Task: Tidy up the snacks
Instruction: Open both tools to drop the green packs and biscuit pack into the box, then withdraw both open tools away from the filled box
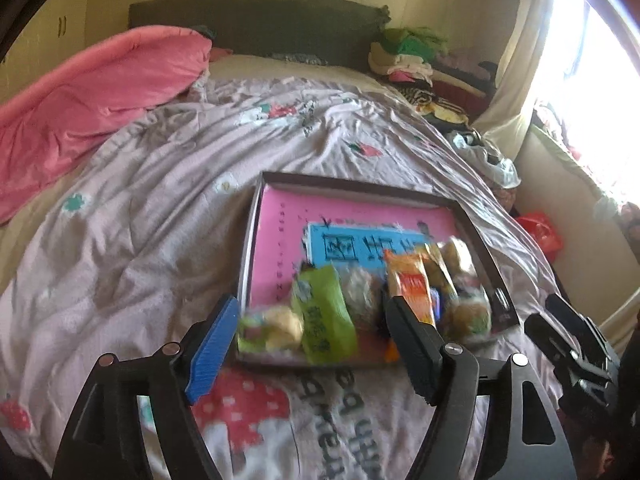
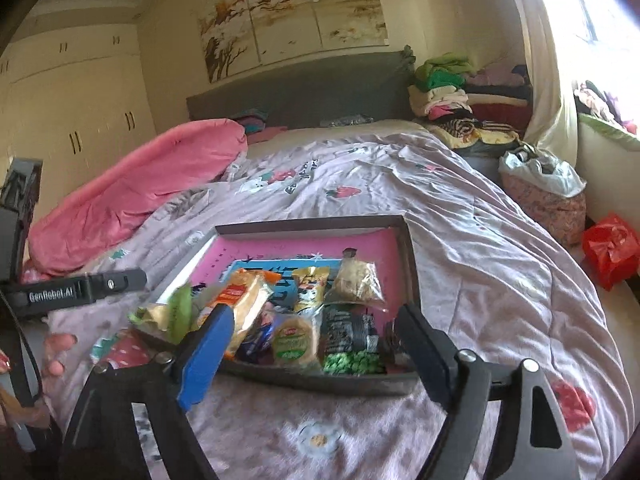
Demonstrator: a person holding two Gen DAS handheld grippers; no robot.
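On the bed, over a pale pink quilt (image 2: 460, 216) printed with strawberries, sat a dark-rimmed tray (image 2: 410, 256) with a pink lining, and the snacks were bunched toward its near end. Both claws hovered above that end with their jaws apart and nothing between them. The left claw (image 1: 316, 344) hung over a green packet (image 1: 326, 312) and an orange wrapper (image 1: 412, 288), though that view was blurred. The right claw (image 2: 316, 344) stood over a round biscuit pack (image 2: 294, 340) and a bag of green peas (image 2: 352, 354). A pink duvet (image 2: 132, 192) lay heaped along the bed's far side.
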